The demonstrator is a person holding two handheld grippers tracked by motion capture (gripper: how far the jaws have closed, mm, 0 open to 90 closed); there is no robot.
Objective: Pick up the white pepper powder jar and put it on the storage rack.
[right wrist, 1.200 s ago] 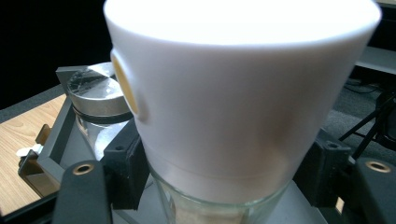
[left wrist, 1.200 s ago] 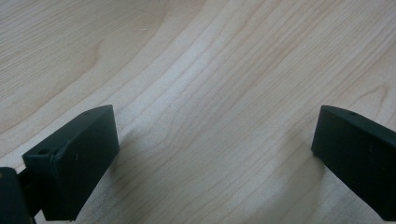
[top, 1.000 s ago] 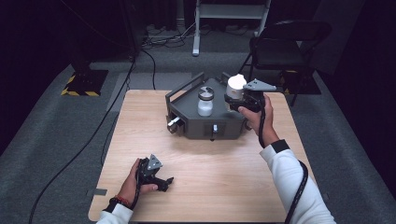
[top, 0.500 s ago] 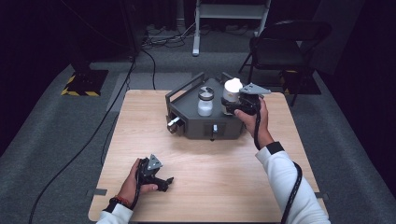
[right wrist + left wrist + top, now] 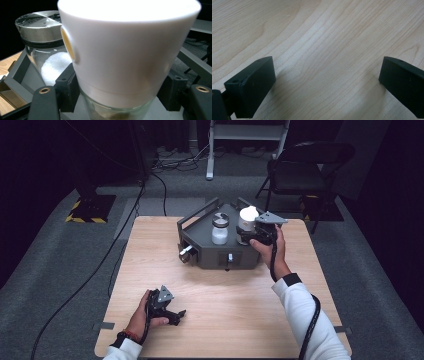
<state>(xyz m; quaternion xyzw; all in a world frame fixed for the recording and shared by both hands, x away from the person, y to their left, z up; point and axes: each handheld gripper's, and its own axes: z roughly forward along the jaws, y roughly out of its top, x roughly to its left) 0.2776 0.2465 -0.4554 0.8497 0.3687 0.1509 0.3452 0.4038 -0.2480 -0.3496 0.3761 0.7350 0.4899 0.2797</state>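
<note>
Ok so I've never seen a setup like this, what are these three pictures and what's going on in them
A person sits at a wooden table holding a hand-held clamp tool, a gripper, in each hand. The high view looks down from above. The other two come from small cameras riding on the grippers, looking along their black jaws. On the table stands a grey rack holding a glass jar with a metal lid. The right gripper is shut on a second jar with a white cap, at the rack. The left gripper rests open on the bare wood, holding nothing.
</note>
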